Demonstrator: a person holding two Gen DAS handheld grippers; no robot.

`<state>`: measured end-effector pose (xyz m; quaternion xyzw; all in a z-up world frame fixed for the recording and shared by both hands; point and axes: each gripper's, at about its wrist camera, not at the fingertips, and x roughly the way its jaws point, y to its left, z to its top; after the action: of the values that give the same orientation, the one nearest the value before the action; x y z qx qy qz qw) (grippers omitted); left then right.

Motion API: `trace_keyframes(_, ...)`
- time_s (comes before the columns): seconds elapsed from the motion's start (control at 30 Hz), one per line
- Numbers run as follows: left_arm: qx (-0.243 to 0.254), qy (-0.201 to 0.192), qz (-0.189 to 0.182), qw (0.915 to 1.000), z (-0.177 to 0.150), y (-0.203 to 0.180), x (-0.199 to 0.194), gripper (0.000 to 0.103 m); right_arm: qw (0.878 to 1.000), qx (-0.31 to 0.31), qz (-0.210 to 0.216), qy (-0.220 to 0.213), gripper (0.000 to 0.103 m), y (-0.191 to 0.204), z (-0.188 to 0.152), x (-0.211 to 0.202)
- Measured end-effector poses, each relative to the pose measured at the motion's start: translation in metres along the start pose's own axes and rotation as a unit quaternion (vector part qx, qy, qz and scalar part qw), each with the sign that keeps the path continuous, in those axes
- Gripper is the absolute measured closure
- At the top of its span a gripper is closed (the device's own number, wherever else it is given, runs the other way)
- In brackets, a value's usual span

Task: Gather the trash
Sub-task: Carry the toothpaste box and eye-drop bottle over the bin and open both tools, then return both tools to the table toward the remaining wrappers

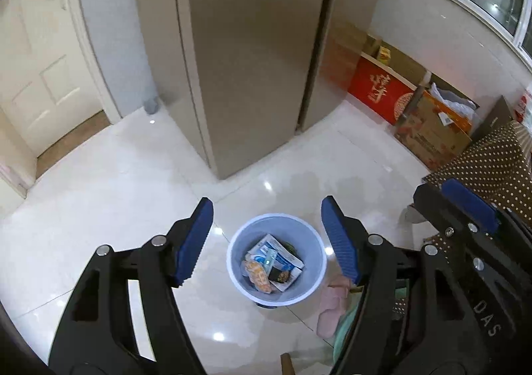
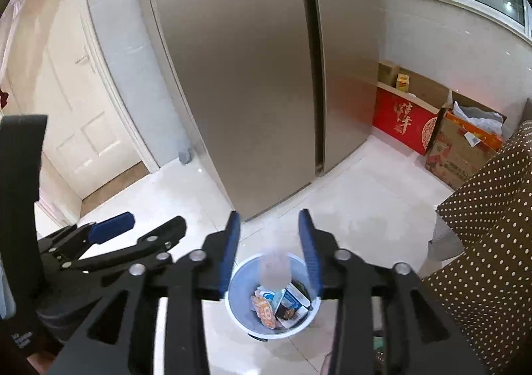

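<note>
- Bin (image 1: 232,262), lower centre of frame, already held wrappers (image 1: 272,263) & packets.
- Right gripper (image 2: 270,253) spread; blurred clear bottle (image 2: 274,267) fell free betw. pads into bin.
- Left gripper (image 1: 267,238) spread, empty.
- More trash left? Not visible.

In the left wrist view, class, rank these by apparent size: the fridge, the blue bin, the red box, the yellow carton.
1. Fridge, far the largest.
2. Blue bin.
3. Red box, close to the bin and farther away, so uncertain.
4. Yellow carton, smallest.
</note>
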<state>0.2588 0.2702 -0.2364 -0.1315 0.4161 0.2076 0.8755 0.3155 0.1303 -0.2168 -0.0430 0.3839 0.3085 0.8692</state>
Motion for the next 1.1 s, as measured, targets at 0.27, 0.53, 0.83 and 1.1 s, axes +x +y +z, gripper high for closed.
trace_keyframes(0.27,0.009,-0.009,0.0,0.9999,-0.002,-0.005,-0.013,0.035,0.999,-0.024,-0.02,-0.014,0.055,0.004,-0.003,-0.023)
trace_keyframes(0.53,0.041,-0.033,-0.021,0.9984,-0.004,-0.033,-0.043,0.034,0.997,-0.027,-0.049,-0.048,0.049,-0.015,-0.004,-0.071)
trace_keyframes(0.83,0.099,-0.069,-0.058,0.991,-0.004,-0.096,-0.087,0.033,0.991,-0.001,-0.102,-0.09,0.044,-0.066,-0.009,-0.142)
trace_keyframes(1.1,0.166,-0.08,-0.144,0.9723,-0.012,-0.185,-0.129,0.029,0.973,0.046,-0.185,-0.133,0.033,-0.14,-0.028,-0.228)
